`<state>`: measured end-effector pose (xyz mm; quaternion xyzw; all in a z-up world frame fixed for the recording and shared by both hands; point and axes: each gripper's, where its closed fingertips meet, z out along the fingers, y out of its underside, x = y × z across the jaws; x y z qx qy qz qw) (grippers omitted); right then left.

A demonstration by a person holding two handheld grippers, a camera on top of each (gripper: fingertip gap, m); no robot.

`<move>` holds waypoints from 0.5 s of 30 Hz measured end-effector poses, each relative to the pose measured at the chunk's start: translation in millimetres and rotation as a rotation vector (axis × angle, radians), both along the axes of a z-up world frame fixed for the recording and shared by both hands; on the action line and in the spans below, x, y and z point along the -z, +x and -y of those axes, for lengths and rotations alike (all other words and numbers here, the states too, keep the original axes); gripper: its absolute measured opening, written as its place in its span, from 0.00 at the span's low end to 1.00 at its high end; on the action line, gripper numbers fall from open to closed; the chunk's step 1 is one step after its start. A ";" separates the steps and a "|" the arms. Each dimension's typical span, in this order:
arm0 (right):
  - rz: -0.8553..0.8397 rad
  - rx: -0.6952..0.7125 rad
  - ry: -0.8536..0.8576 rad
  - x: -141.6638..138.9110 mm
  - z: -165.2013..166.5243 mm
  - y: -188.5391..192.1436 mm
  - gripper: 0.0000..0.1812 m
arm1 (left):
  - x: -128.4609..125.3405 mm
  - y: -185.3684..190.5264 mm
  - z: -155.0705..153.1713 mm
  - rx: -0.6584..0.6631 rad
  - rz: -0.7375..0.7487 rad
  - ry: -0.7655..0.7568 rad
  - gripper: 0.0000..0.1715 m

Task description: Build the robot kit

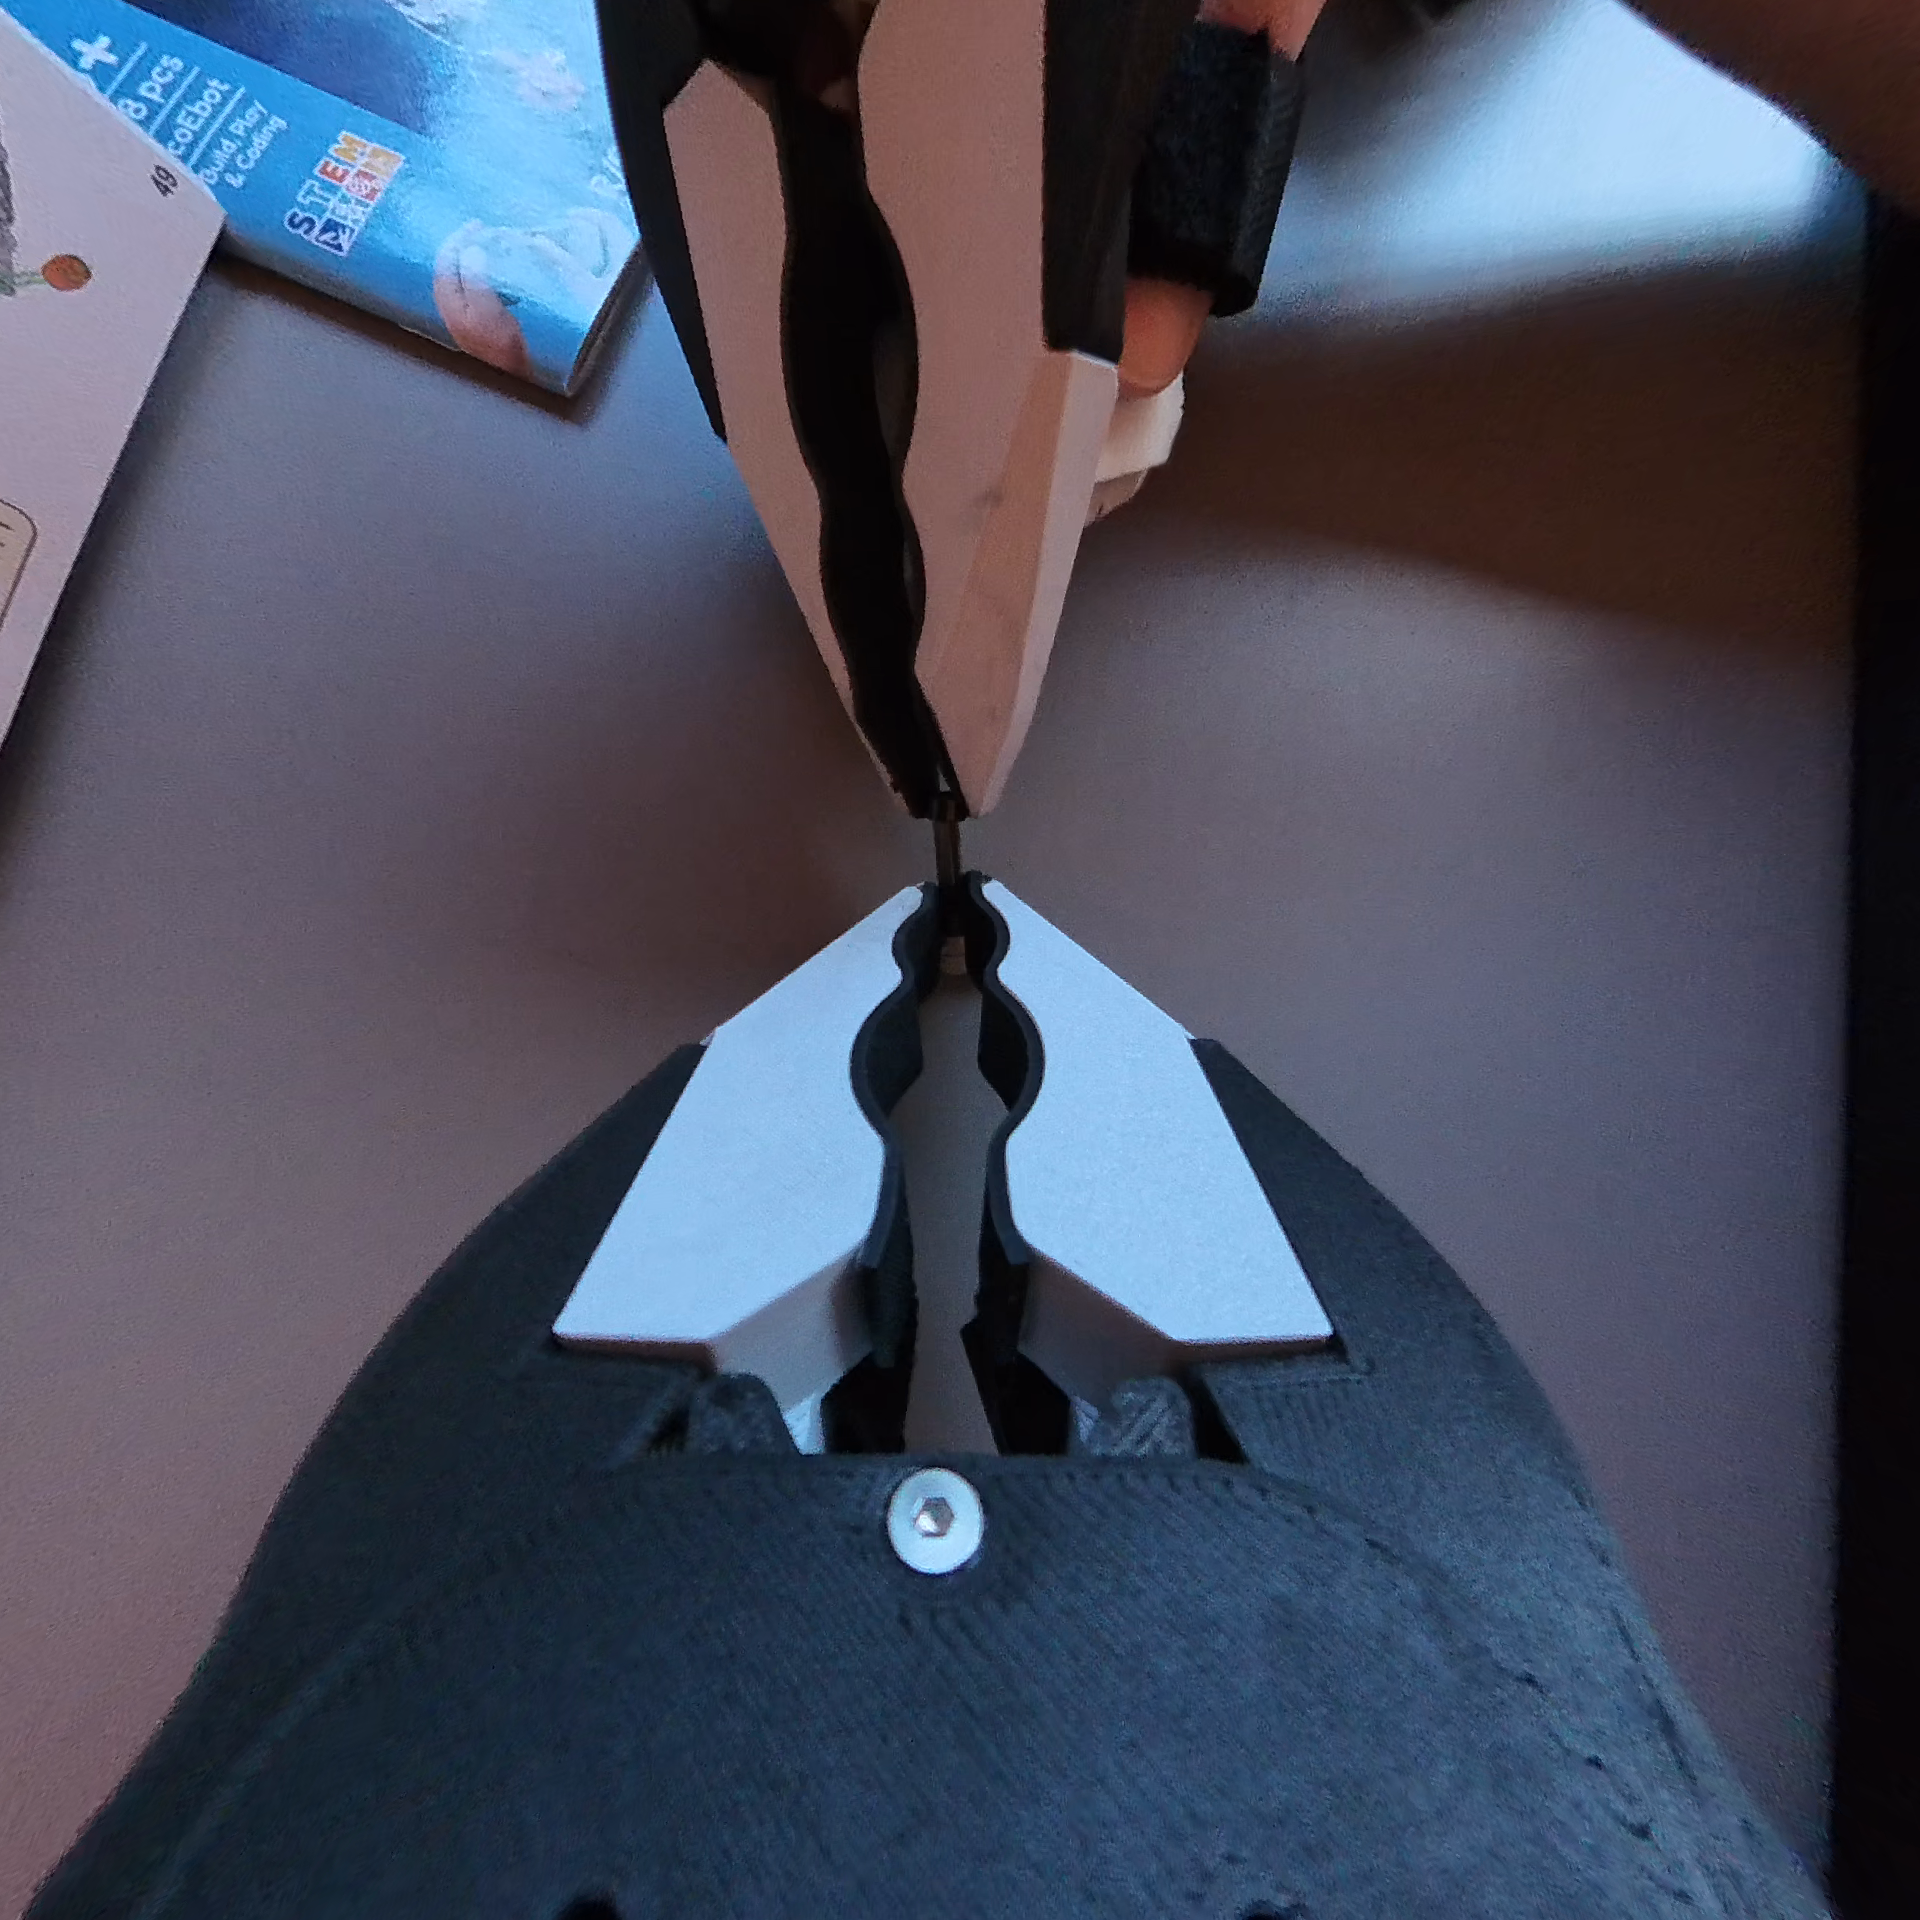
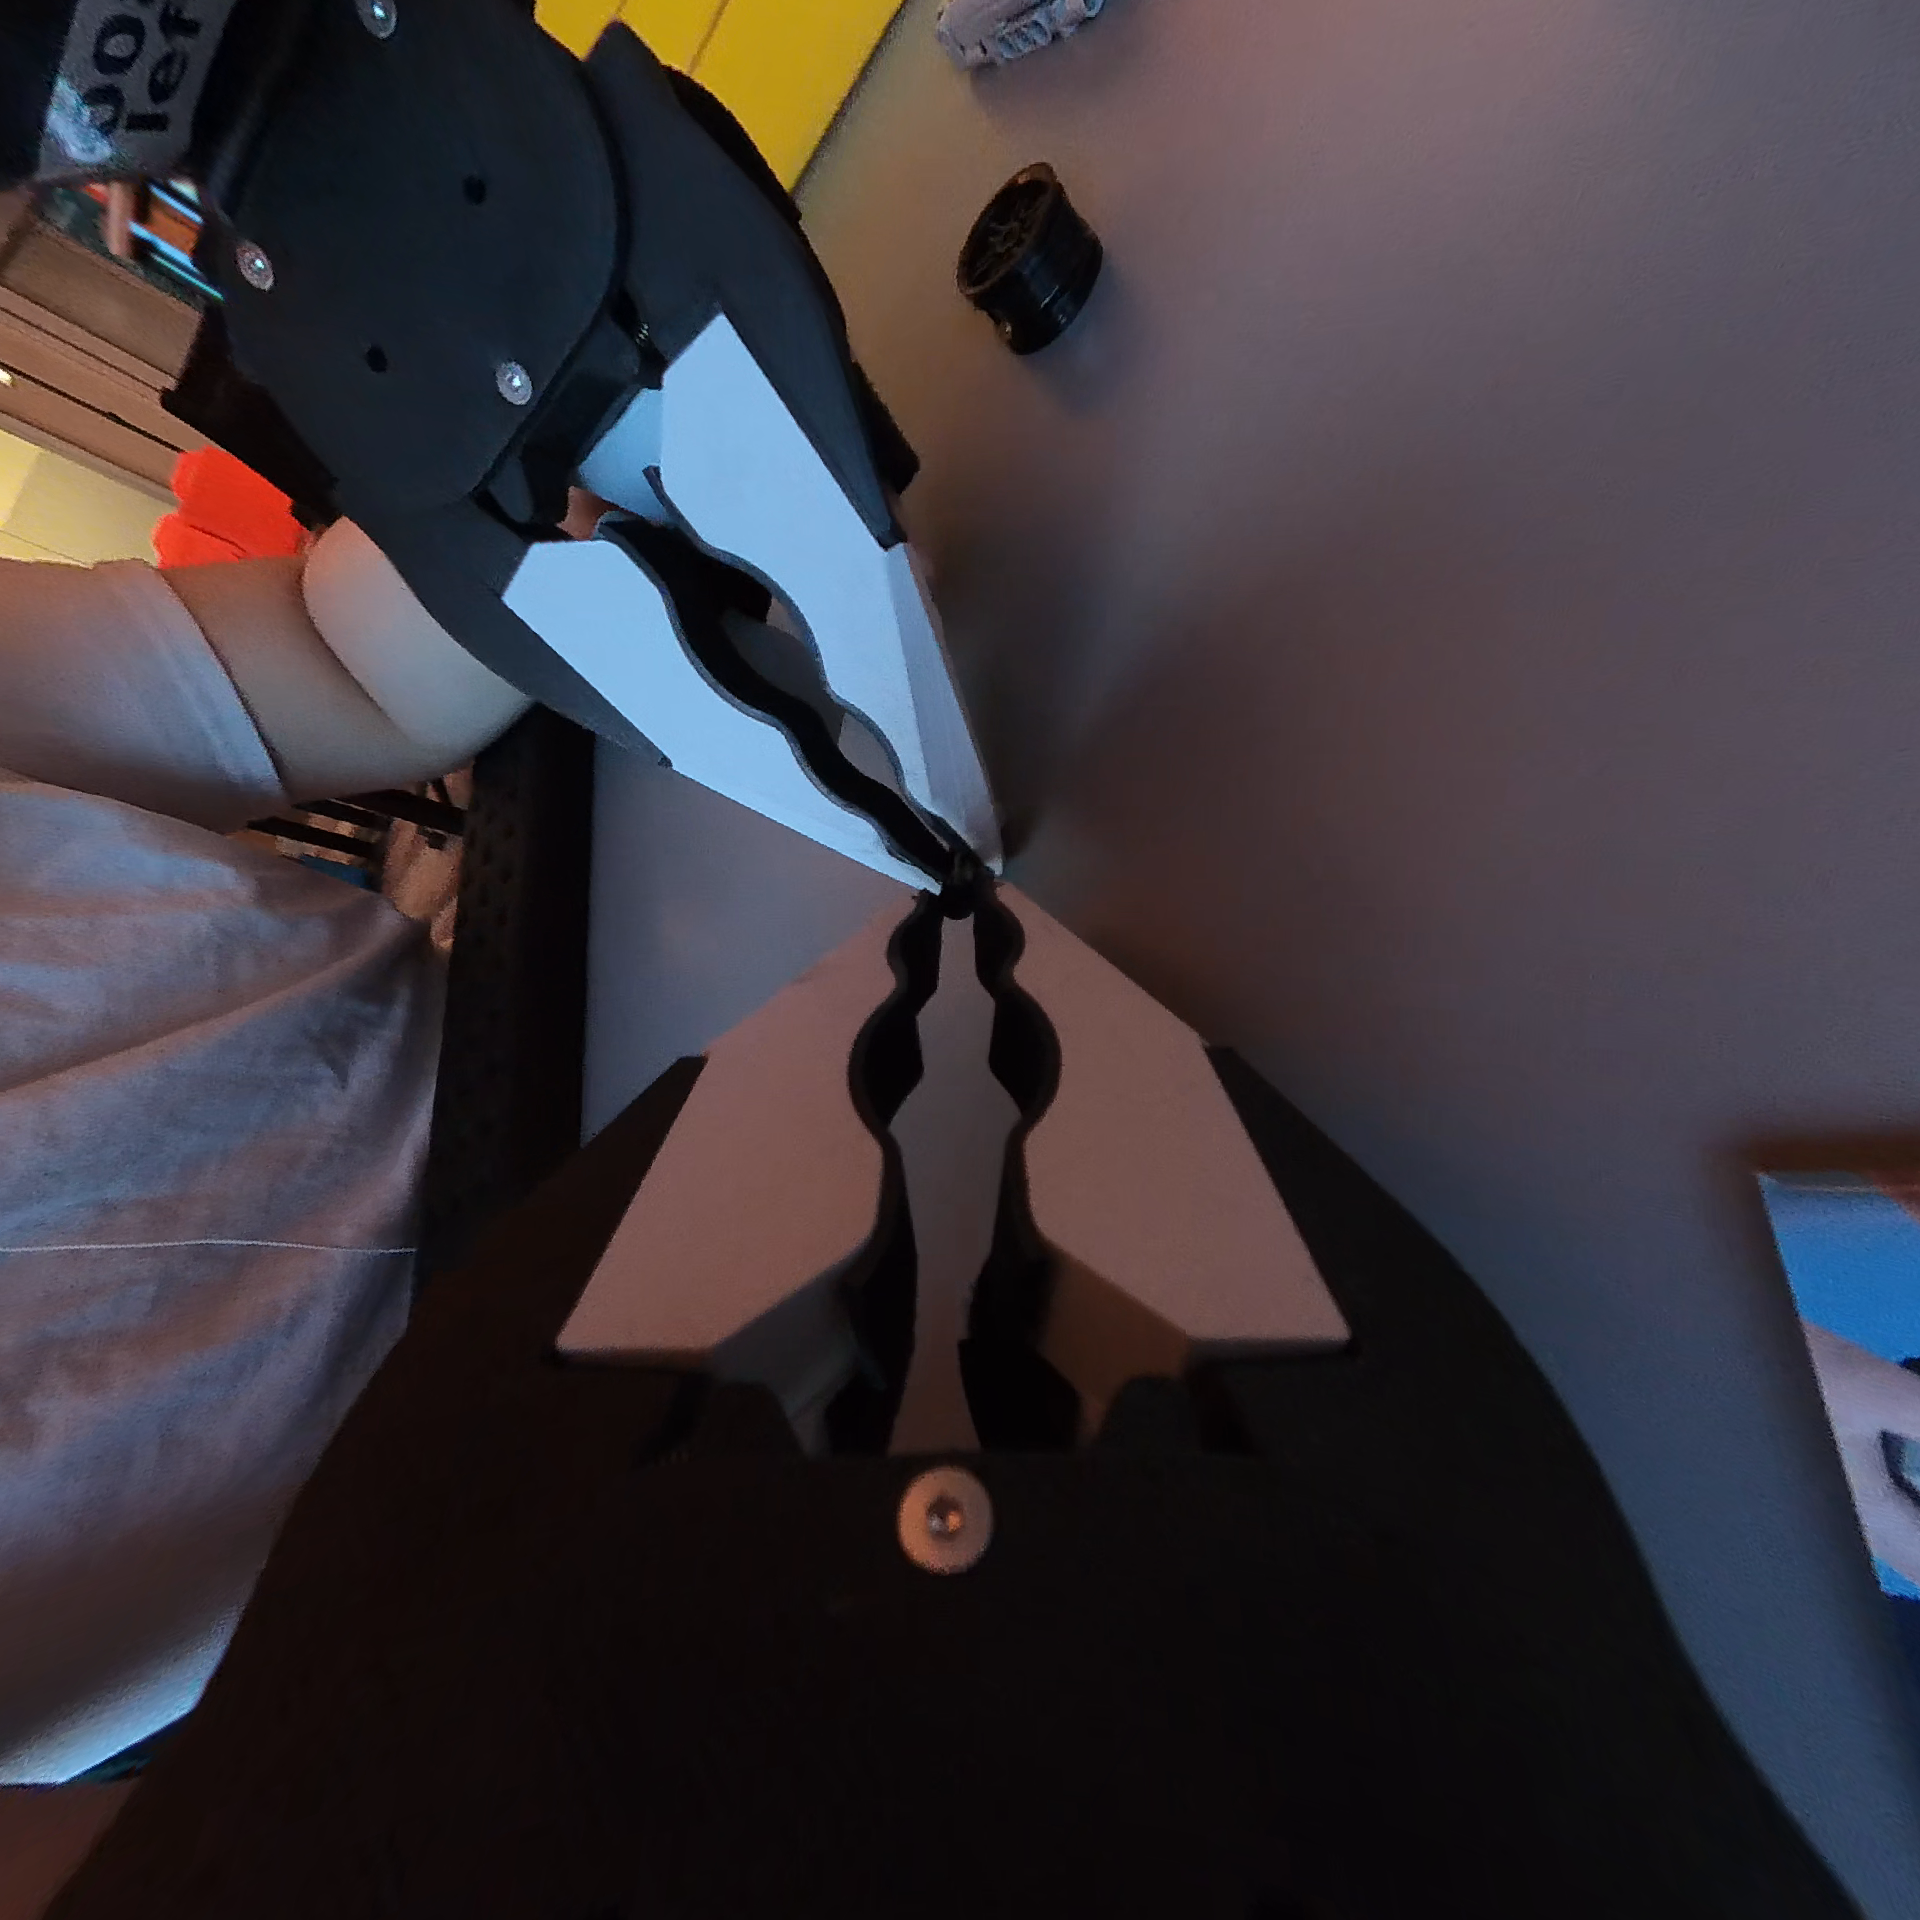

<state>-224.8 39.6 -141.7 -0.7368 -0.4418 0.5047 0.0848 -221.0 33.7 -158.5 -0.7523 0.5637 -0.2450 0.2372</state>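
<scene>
A small thin black pin (image 1: 948,847) is held between the two grippers, tip to tip, above a brown table (image 1: 1455,831). My left gripper (image 1: 948,902) is shut on the pin's near end. My right gripper (image 1: 940,805) comes down from above and is shut on the far end. In the right wrist view my right gripper (image 2: 961,912) meets the left gripper (image 2: 961,864) at the same pin (image 2: 963,886). What sits deeper between the left jaws is hidden.
A blue booklet (image 1: 416,177) and a white printed page (image 1: 94,343) lie at the far left. A black wheel (image 2: 1029,260) and a grey part (image 2: 1013,31) lie on the table. A small white piece (image 1: 1138,436) is behind the right gripper. A person's sleeve (image 2: 156,1039) is at the table edge. Both grippers' tips are close together, under 4 cm apart.
</scene>
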 end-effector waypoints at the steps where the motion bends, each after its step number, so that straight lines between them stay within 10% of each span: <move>1: 0.007 -0.002 0.013 -0.2 0.3 0.0 0.03 | 0.0 0.1 0.0 0.003 -0.005 0.009 0.00; 15: 0.071 -0.057 0.048 10.4 8.8 6.9 0.03 | 3.2 2.7 5.0 0.063 -0.046 0.080 0.01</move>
